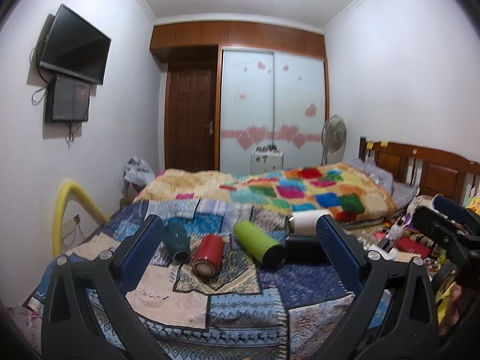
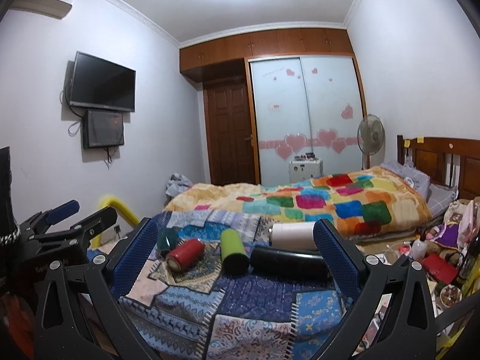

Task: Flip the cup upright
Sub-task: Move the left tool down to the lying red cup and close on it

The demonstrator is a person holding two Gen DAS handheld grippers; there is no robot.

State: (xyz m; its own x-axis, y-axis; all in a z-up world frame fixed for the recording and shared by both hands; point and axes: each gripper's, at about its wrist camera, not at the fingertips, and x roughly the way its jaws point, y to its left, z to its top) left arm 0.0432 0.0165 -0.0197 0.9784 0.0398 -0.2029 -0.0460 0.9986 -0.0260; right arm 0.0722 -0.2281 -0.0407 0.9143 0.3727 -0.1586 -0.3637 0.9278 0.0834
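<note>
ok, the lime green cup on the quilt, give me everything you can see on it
The lime green cup is a tall, smooth cylinder, matte lime along the body with a black band at the end nearest the cameras. It looks like coated metal or plastic. It lies on its side on the patchwork quilt, not upright, angled with the black end toward the viewer. The red cup lies to its left and the black cup to its right; whether they touch it is unclear. Neither hand-held gripper holds it.

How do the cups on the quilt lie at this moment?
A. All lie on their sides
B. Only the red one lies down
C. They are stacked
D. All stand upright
A: the red cup, green cup, black cup, white cup and dark teal cup all lie sideways on the quilt.
</note>
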